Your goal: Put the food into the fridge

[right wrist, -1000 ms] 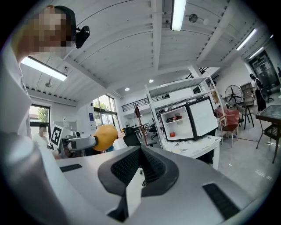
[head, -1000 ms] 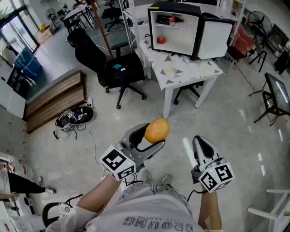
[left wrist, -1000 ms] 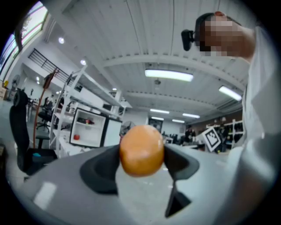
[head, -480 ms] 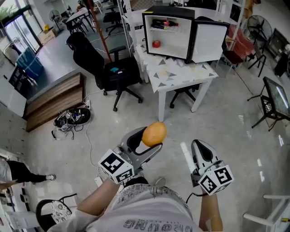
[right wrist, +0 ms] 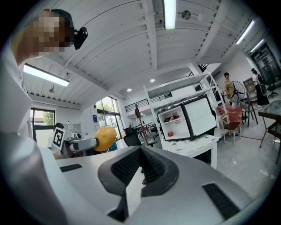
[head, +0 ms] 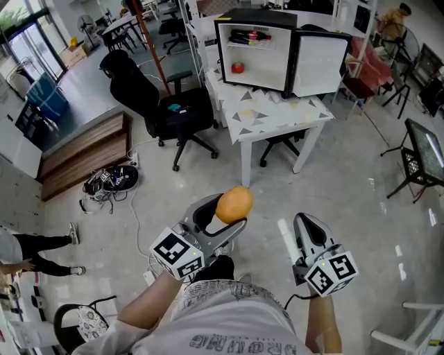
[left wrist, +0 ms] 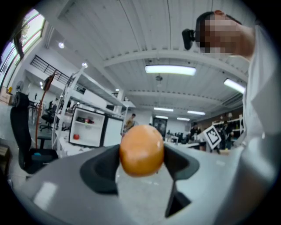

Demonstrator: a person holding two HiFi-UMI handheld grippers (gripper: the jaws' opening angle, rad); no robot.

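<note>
Head view: my left gripper [head: 227, 215] clenched on orange fruit [head: 234, 204], mid-air at 6 o'clock from table [head: 277, 114] — open fridge [head: 267, 48] on it, at 12. Right gripper [head: 307, 223] jaws together, empty — 4 o'clock.

Orange fruit [head: 234, 204], black fridge [head: 258, 16], white interior, triangle-patterned white table [head: 267, 114]

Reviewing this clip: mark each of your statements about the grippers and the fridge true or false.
1. The left gripper holds an orange fruit. True.
2. The right gripper grips a bottle. False: its jaws are shut with nothing between them.
3. The fridge is closed. False: its door stands open.
4. A red item sits inside the fridge. True.
5. The fridge stands on the floor. False: it sits on a white table.
</note>
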